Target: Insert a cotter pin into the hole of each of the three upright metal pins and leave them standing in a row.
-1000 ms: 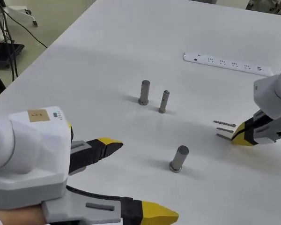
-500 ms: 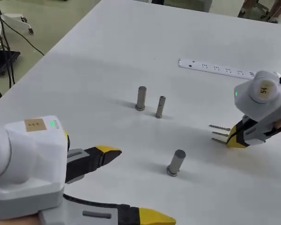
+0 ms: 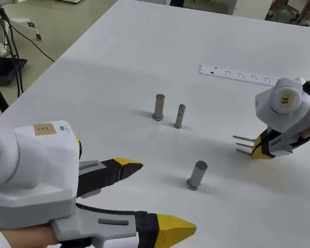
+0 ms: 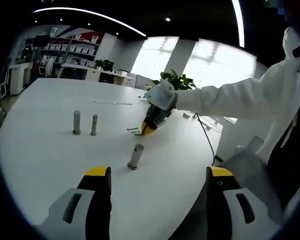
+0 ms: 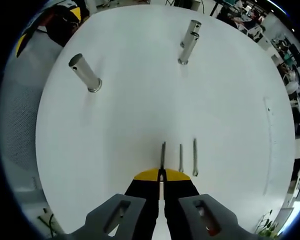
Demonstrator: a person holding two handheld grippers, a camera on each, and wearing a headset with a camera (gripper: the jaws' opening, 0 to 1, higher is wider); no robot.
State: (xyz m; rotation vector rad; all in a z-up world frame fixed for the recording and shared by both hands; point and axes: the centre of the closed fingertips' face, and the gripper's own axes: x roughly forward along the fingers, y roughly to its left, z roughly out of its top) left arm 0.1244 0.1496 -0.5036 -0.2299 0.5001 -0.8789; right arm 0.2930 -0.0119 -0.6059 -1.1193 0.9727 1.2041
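Note:
Three metal pins stand upright on the white table [image 3: 108,67]: two close together at the back [image 3: 158,107] [image 3: 180,115] and one alone nearer me [image 3: 197,175]. Three cotter pins [image 3: 242,145] lie side by side at the right. My right gripper [image 3: 257,150] is down at their near end, and its own view shows it shut [image 5: 161,175] on the leftmost cotter pin [image 5: 162,152], with the other two [image 5: 180,157] [image 5: 194,156] lying free beside it. My left gripper [image 3: 160,199] hovers open and holds nothing at the front left, well short of the lone pin [image 4: 135,156].
A white power strip [image 3: 237,75] lies across the table at the back right. The table's left edge drops to a floor with cables and stands [image 3: 5,46]. A person's white sleeve [image 4: 230,97] reaches in behind the right gripper.
The right gripper has rolled and edged slightly left over the cotter pins' near ends. The left gripper stays open and much where it was. The head camera shifted a little.

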